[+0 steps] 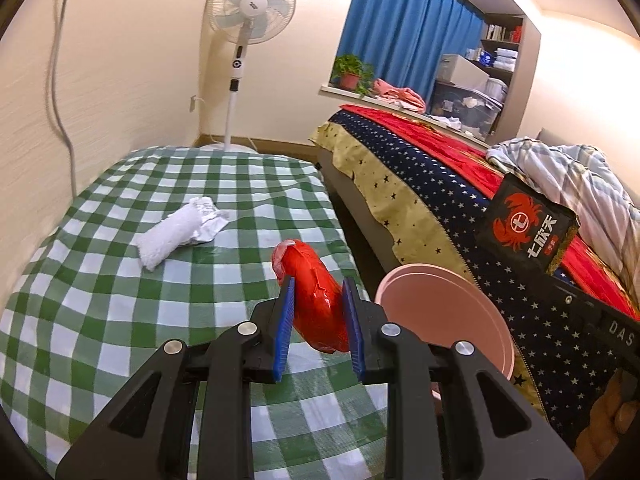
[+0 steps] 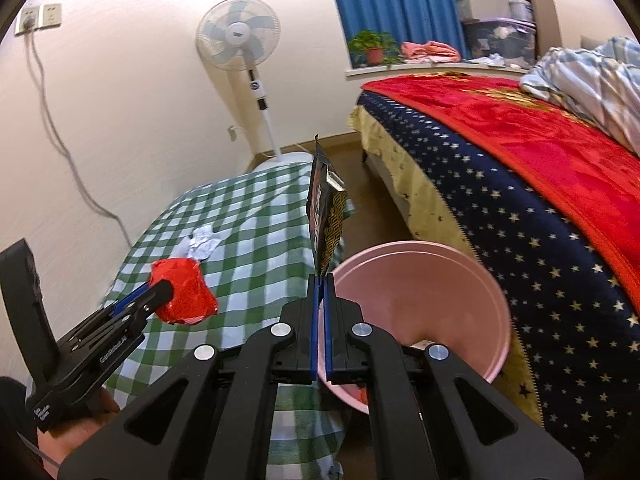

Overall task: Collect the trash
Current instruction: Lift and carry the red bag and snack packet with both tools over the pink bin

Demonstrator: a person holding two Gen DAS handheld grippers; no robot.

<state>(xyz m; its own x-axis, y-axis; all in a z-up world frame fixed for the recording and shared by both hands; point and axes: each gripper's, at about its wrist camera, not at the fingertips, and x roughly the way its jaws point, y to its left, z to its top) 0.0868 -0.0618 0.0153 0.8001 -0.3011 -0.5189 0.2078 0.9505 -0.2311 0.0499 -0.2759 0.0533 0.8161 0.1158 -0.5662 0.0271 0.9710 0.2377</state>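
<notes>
Carrying two pieces of trash toward the pink bin [image 2: 420, 300], standing on the floor in the gap between the checked worktop [image 1: 120, 300] and the bed [image 2: 520, 208]. Left gripper [image 1: 319, 312] clenched on the red wrapper [image 1: 316, 300], blue fingers [image 1: 285, 320] pressing its crumpled middle, wrapper lifted clear of the cloth just left of the bin's rim. Right gripper [image 2: 321, 320] pinched nearly flat on the bottom edge of the black packet [image 2: 326, 216], packet standing upright, above the bin's near-left rim.

To do this step well, probably: bring each piece fully over the bin's mouth before letting go, lower a little so nothing bounces off the rim, release the tall packet first since its height could tip it outward, then swing the wrapper across from the left. Worth keeping the two tools apart over the opening, to avoid a knock.

Both tools angled downward and forward, side by side, left one seen from the right view with the hand [image 2: 80, 432] wrapped under its handle. Crumpled white paper [image 1: 180, 230] left lying on the cloth, well beyond the bin, toward the fan [image 1: 250, 12]; likely the next pick.
</notes>
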